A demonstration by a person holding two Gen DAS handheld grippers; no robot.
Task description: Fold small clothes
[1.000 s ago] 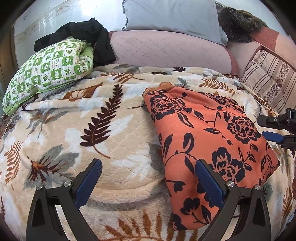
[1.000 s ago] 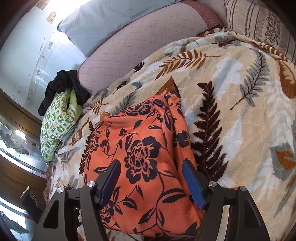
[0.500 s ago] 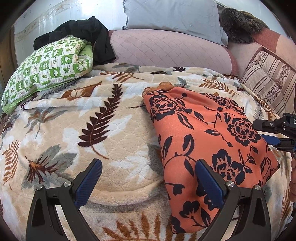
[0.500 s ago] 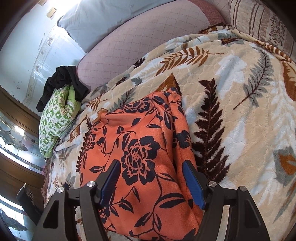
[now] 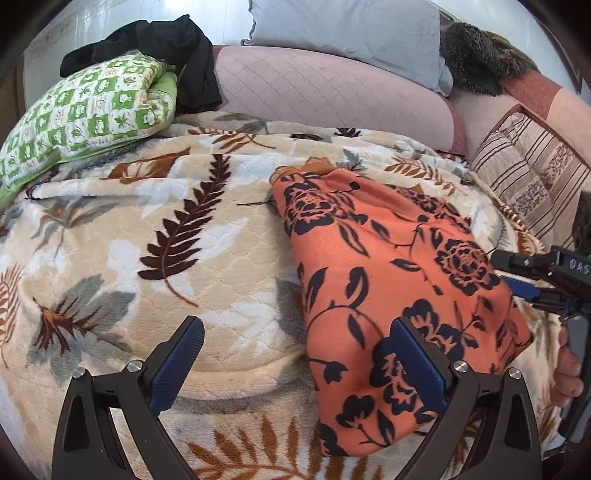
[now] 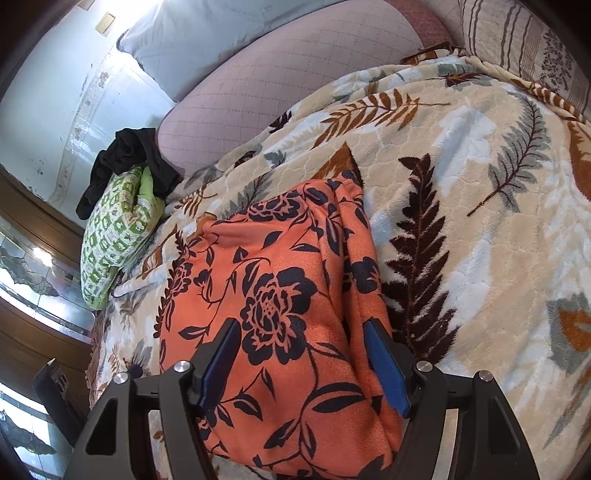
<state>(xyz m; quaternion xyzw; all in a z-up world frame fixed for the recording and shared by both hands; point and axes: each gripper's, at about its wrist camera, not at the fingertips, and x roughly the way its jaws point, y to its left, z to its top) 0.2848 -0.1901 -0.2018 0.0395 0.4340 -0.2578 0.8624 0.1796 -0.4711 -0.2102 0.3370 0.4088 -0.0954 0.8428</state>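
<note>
An orange garment with dark flowers (image 5: 369,258) lies folded into a long strip on the leaf-patterned blanket (image 5: 129,258). My left gripper (image 5: 297,332) is open at the strip's near left edge; its right finger is over the cloth and its left finger over bare blanket. In the left wrist view my right gripper (image 5: 517,277) reaches in from the right edge, held by a hand (image 5: 567,369). In the right wrist view the right gripper (image 6: 302,328) is open, its fingers spread over the orange garment (image 6: 277,266) near its thick folded edge, with cloth under and between them.
A green checked pillow (image 5: 85,114) with a black garment (image 5: 177,40) on it lies at the back left. A pink quilted bolster (image 5: 314,88), a grey pillow (image 5: 351,26), a dark furry item (image 5: 480,51) and a striped cushion (image 5: 532,170) line the back and right.
The left wrist view has tilted slightly, and the right gripper shows a little further in at its right edge. The garment lies as before and both grippers keep their opening.
</note>
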